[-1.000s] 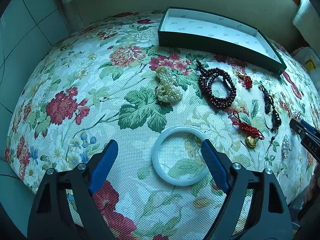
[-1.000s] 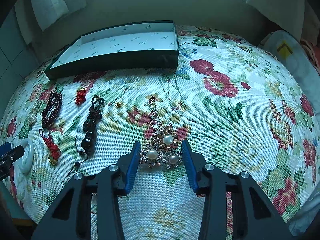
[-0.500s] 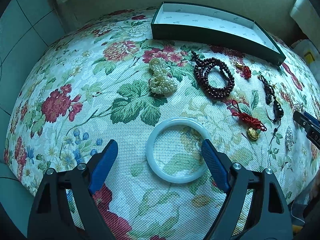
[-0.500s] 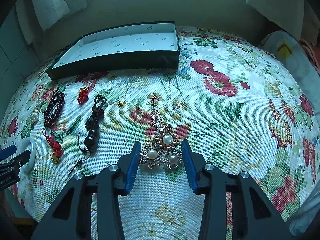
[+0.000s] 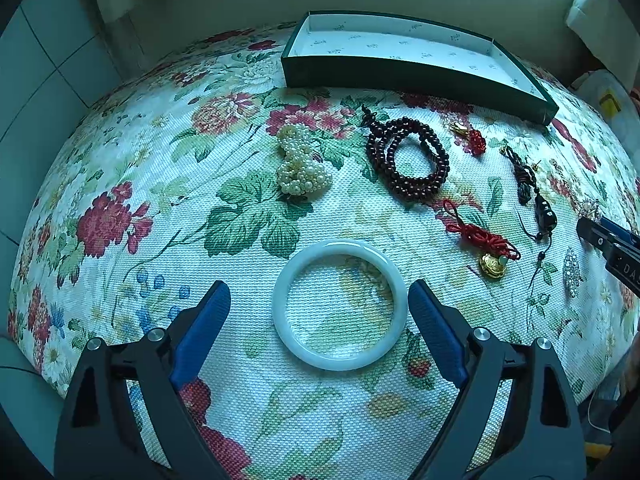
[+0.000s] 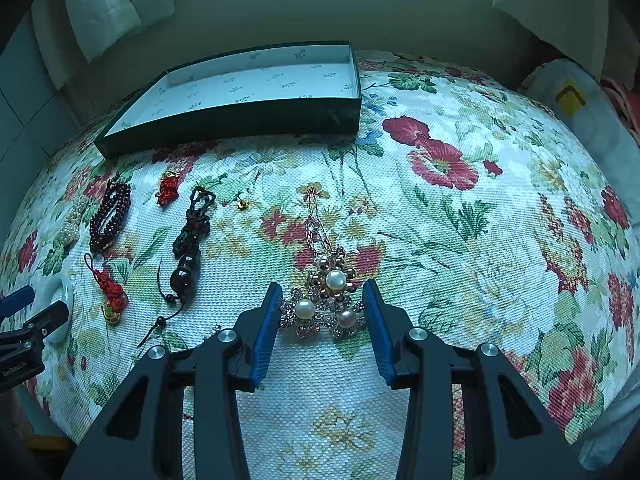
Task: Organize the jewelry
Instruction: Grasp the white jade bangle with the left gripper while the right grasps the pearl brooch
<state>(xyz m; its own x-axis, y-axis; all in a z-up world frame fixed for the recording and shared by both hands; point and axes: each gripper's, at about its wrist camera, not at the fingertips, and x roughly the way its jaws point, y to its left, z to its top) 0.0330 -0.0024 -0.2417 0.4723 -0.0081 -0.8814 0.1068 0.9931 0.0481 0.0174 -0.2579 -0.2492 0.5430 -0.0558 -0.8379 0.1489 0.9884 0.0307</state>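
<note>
Jewelry lies spread on a flowered cloth [image 5: 120,184]. At the left, the left gripper [image 5: 319,305] is wide open, with a white bangle [image 5: 339,305] lying flat between its blue fingers, closer to the right one. It grips nothing. Farther back sit a pile of pearls [image 5: 302,166] and a dark red bead string [image 5: 408,160]. To the right lie a red knot charm [image 5: 482,240] and a black cord pendant [image 5: 538,200]. The right gripper [image 6: 321,300] is open too, its fingers on each side of a pearl flower brooch [image 6: 326,304], not squeezing it. A green box [image 6: 240,120] sits at the far edge.
</note>
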